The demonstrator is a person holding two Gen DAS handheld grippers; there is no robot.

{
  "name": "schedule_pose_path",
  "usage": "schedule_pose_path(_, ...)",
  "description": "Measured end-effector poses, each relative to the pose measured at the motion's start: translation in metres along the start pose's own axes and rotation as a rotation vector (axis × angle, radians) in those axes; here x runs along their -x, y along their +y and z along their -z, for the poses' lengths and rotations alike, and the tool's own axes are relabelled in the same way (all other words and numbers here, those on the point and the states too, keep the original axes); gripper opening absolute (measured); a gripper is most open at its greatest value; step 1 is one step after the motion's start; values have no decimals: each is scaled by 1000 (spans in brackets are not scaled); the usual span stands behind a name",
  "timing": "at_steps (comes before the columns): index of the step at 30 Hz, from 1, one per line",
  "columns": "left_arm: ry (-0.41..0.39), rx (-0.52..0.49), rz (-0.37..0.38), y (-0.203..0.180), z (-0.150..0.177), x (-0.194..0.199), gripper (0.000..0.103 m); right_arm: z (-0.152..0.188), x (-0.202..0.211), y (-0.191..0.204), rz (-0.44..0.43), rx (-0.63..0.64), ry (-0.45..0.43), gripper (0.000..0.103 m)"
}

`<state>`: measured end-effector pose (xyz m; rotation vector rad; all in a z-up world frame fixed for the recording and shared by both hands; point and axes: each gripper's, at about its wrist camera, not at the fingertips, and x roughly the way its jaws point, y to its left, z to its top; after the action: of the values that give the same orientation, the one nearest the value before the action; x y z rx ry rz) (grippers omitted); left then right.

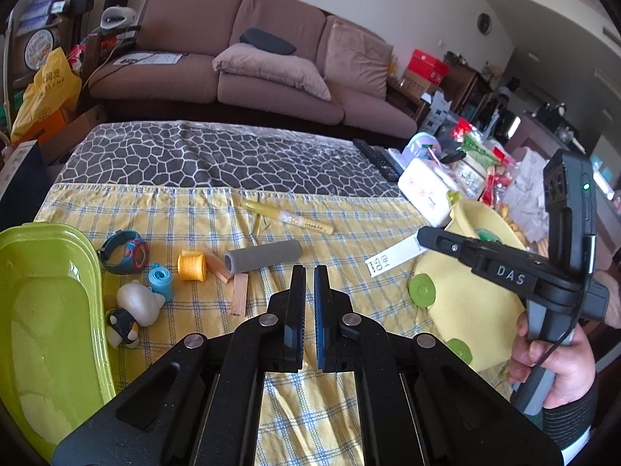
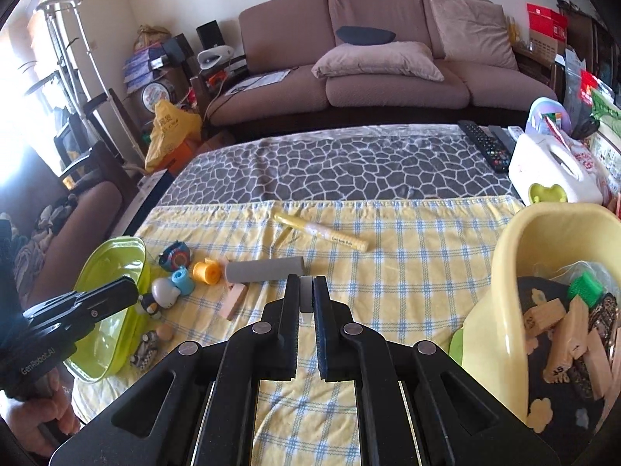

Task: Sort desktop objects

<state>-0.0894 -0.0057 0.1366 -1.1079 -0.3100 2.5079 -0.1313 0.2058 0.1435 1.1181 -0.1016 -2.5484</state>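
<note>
My left gripper (image 1: 309,273) is shut and empty above the yellow checked cloth (image 1: 330,240). To its left lie a grey foam tube (image 1: 263,255), a yellow thread spool (image 1: 191,266), a blue tape roll (image 1: 161,280), a blue watch (image 1: 126,252), wooden blocks (image 1: 240,293), a white toy (image 1: 137,303) and a penguin figure (image 1: 122,326). A yellow marker (image 1: 289,217) lies farther back. My right gripper (image 2: 306,283) is shut on a slim white lead case (image 2: 306,297), printed 0.5 HB (image 1: 392,258), held in the air beside the yellow tub (image 2: 512,248). The green tub (image 1: 46,310) stands at the left.
The yellow tub holds wooden blocks (image 2: 555,326) and a green piece (image 2: 586,289). Remote controls (image 2: 485,143), a white tissue box (image 2: 551,173) and snack packets crowd the table's right side. A grey patterned cloth (image 2: 349,163) covers the far half. A sofa (image 2: 388,77) stands beyond.
</note>
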Motion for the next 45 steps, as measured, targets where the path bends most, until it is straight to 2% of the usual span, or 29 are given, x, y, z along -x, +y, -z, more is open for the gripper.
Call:
schedule_pose_path(7,229,-74,-89,1,34,-62,7,8,-13,-7,9,-7,46,6)
schedule_pose_path(11,289,-93,-99,1,50,-86,27,10,-20,-5,0,-10,62,6)
schedule_pose_path(15,334,-108,-119,-1,61,-102,28,11,-24,0,-11,1,72,6)
schedule_pose_path(19,332,-140,-144,-3,66,-107,28,12,-26,6,-15,18,76,6)
schedule_pose_path(21,341,-138,-153,0,66,-108,20,12,-24,7,-18,24,71,6)
schedule_pose_path(26,314,-134,-152,-1,62,-103,16,7,-13,9,-27,24,44,6)
schedule_pose_path(30,272,-114,-120,-4,52,-91,2,0,3,7,-33,18,5,6)
schedule_pose_path(31,258,-111,-110,-6,49,-88,2,-2,8,5,-33,17,-7,6)
schedule_pose_path(37,172,-92,-34,-22,32,-65,2,-12,40,-11,-19,-10,-76,6)
schedule_pose_path(39,171,-100,-30,-25,30,-63,2,-14,51,-19,-14,-24,-97,6)
schedule_pose_path(41,209,-102,-43,-23,32,-69,2,-15,59,-26,-8,-35,-110,6)
schedule_pose_path(43,240,-82,-67,-14,39,-77,7,-14,64,-33,-4,-47,-116,6)
schedule_pose_path(45,276,-68,-78,-7,47,-86,22,-13,63,-38,-2,-55,-110,6)
